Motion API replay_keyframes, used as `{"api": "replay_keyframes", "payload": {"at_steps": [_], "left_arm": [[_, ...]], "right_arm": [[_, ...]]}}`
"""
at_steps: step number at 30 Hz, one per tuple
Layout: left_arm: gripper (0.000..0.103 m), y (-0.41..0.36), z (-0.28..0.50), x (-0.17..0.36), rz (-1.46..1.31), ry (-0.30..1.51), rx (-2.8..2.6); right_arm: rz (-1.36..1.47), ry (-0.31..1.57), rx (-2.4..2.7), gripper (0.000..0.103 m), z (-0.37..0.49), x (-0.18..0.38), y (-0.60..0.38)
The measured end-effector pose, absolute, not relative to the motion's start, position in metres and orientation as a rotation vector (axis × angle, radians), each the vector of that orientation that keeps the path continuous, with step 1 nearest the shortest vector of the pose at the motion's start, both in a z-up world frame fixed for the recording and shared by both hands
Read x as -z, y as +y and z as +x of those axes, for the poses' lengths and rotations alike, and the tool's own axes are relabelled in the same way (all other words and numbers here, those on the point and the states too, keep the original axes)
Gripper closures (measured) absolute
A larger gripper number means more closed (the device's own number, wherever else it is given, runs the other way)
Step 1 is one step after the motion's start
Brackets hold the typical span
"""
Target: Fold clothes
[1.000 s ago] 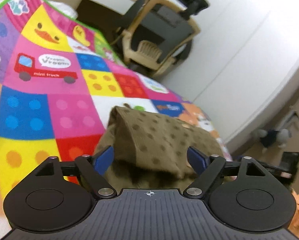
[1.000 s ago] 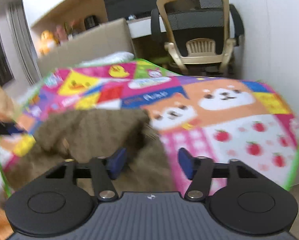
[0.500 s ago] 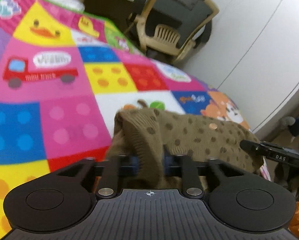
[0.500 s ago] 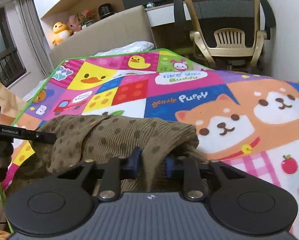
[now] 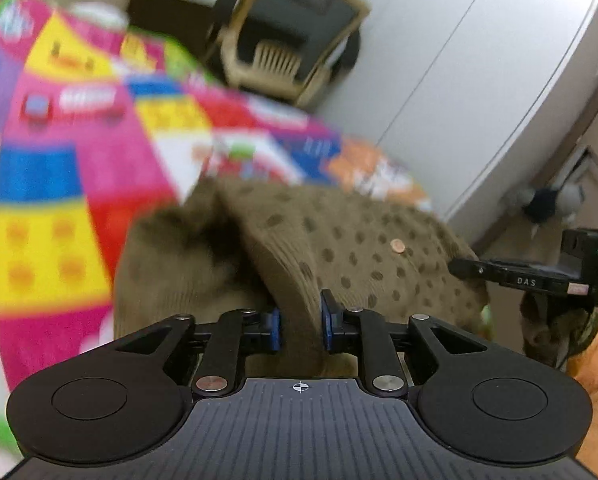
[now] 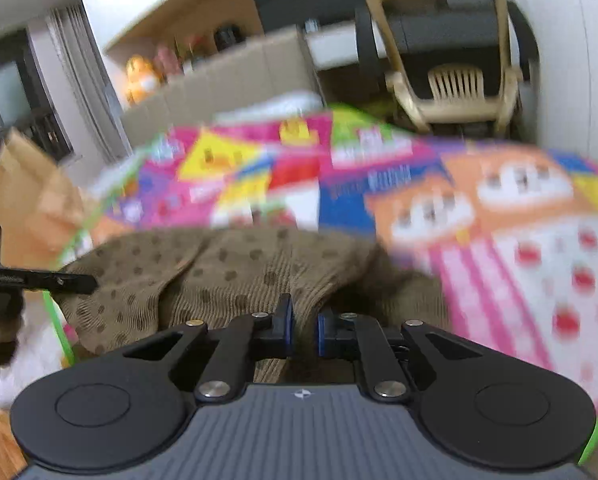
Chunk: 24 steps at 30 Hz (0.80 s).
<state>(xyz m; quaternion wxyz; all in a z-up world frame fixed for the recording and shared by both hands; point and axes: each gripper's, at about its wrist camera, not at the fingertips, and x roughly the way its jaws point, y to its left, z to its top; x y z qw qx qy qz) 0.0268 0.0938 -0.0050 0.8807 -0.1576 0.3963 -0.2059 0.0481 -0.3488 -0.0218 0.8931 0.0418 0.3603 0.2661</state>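
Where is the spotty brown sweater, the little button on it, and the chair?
spotty brown sweater [image 5: 363,248]: left wrist view, on its dotted top layer.
button [image 5: 397,245]: left wrist view, on the round button's middle.
chair [image 6: 455,80]: right wrist view, on its slatted tan back.

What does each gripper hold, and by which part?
Both the left gripper and right gripper pinch bunched folds along the near edge of the brown dotted sweater.

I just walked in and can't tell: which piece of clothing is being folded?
Find the bright cartoon play mat. On its near edge lies the brown knitted sweater, pinched by the left gripper and the right gripper. Only it is brown with dark dots.
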Motion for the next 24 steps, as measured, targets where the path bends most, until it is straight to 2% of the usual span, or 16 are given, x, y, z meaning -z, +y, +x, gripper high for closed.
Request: {"api": "replay_keyframes", "payload": {"at_steps": [2, 4, 5, 6, 7, 8, 11, 14, 17, 20, 24], "left_arm": [[0.073, 0.099, 0.029, 0.015, -0.35, 0.865, 0.409], [0.058, 0.107, 0.036, 0.01, -0.385, 0.845, 0.415], [0.042, 0.112, 0.04, 0.003, -0.409, 0.814, 0.424], [0.029, 0.117, 0.044, -0.003, -0.433, 0.782, 0.434], [0.023, 0.121, 0.05, -0.007, -0.459, 0.762, 0.442], [0.016, 0.122, 0.06, -0.004, -0.49, 0.778, 0.445], [0.012, 0.127, 0.09, 0.006, -0.585, 0.824, 0.453], [0.011, 0.123, 0.121, 0.026, -0.656, 0.908, 0.469], [0.01, 0.119, 0.152, 0.042, -0.702, 0.961, 0.49], [0.012, 0.12, 0.182, 0.042, -0.683, 0.922, 0.445], [0.013, 0.12, 0.223, 0.021, -0.603, 0.77, 0.395]], "right_arm": [[0.03, 0.801, -0.516, 0.082, 0.044, 0.04, -0.347], [0.071, 0.8, -0.515, 0.068, 0.046, 0.037, -0.358], [0.1, 0.783, -0.508, 0.064, 0.048, 0.03, -0.365], [0.151, 0.768, -0.51, 0.051, 0.053, 0.025, -0.372], [0.207, 0.755, -0.515, 0.04, 0.059, 0.02, -0.379], [0.264, 0.741, -0.519, 0.037, 0.065, 0.015, -0.386], [0.433, 0.725, -0.538, 0.034, 0.087, 0.006, -0.402], [0.565, 0.855, -0.559, 0.033, 0.124, 0.031, -0.391], [0.58, 0.966, -0.577, 0.033, 0.154, 0.056, -0.37], [0.6, 0.987, -0.637, 0.031, 0.183, 0.063, -0.351], [0.574, 0.879, -0.627, 0.032, 0.221, 0.051, -0.335]]}}
